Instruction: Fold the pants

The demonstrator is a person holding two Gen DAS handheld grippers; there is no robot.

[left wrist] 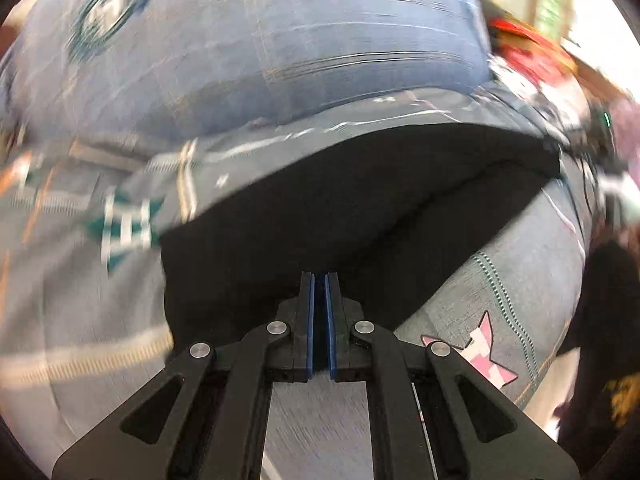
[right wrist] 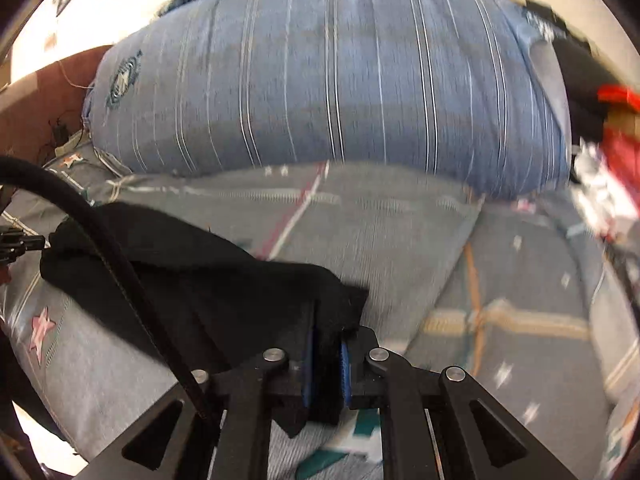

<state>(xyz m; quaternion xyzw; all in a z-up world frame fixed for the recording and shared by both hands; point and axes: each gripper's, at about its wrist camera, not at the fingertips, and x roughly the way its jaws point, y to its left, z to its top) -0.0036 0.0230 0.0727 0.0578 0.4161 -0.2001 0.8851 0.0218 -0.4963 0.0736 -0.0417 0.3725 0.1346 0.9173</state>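
Both views are daylit and fairly bright, with blown-out white glare at the top corners. Fisheye bending curves everything toward dark round rims. Motion blur smears the bedding [left wrist: 280, 60] beyond the fingers [left wrist: 308, 320] in the left view; the right view is sharper, blurring mostly right of its fingers [right wrist: 306, 360]. The fingers themselves stay crisp.
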